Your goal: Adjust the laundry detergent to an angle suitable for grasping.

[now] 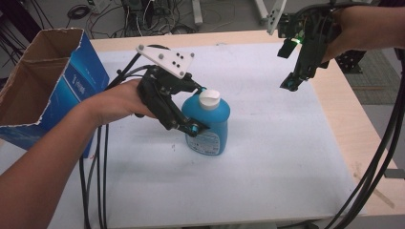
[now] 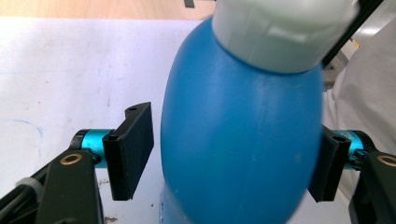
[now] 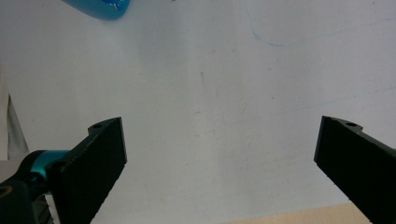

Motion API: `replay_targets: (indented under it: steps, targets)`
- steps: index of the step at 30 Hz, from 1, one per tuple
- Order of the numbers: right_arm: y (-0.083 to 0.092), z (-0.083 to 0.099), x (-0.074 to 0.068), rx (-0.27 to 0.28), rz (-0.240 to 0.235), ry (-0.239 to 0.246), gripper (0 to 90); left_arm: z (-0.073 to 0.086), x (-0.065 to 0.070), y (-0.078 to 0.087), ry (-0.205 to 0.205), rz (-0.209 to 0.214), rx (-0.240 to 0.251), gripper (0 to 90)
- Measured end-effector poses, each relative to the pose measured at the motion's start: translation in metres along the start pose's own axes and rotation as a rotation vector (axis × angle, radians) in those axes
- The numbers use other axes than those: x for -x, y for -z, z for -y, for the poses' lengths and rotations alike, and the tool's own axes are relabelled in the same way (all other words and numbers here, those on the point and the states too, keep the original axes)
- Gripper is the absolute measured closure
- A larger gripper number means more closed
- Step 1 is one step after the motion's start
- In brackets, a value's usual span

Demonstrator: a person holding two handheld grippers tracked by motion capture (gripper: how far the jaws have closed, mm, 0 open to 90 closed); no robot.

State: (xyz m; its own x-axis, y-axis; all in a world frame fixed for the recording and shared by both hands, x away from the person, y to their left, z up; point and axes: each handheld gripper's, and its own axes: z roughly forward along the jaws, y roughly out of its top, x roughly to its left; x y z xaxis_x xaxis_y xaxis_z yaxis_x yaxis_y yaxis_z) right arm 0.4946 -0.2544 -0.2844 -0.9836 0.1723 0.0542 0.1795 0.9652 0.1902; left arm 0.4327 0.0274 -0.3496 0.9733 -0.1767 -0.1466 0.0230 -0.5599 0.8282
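- White sheeting (image 1: 267, 157) covers most of the table top, faintly scuffed, with a thin blue pen curve showing in the right gripper view.
- Pale wood of the table (image 1: 344, 109) shows bare along the far edge and down the right side, past the sheet.
- Blue plastic bottle (image 1: 208, 125) with a white cap (image 1: 209, 98) stands on the sheet a little left of centre, its printed label facing the near edge.
- Around that bottle sits the left gripper (image 1: 193, 112), held by a hand (image 1: 119, 102) reaching in from the left; in the left gripper view its black pads (image 2: 133, 149) flank the bottle's belly, the left one clearly off the plastic with a slit of white between, the right one tucked at the bottle's edge. So the jaws are slackly apart, not squeezing.
- Up at the far right the right gripper (image 1: 292, 82) hangs above the sheet, tilted down, well apart from the bottle; its jaws stand wide with nothing between them.
- Cardboard box (image 1: 45, 81) with blue printed sides stands open and tilted at the left edge of the table.
- Black cables (image 1: 95, 181) trail off the near edge; more run down the right side.
- Beyond the table lies a grey floor (image 1: 229, 14) strewn with wires and stand legs.
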Motion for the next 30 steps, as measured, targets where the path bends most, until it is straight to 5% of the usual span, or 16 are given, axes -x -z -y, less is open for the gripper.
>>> replay_targets:
  steps: [11, 17, 30]
  targets:
    - [0.001, -0.002, -0.003, -0.001, 0.003, -0.002, 1.7, -0.004, 0.006, 0.022, 0.031, -0.035, 0.047, 20.8]
    - [0.004, 0.0, -0.004, -0.002, 0.007, -0.002, 1.7, -0.011, 0.01, 0.04, 0.056, -0.093, 0.075, 16.9]
    - [0.006, 0.002, -0.006, 0.012, 0.014, 0.008, 1.7, -0.026, 0.017, 0.068, 0.035, -0.189, 0.059, 16.9]
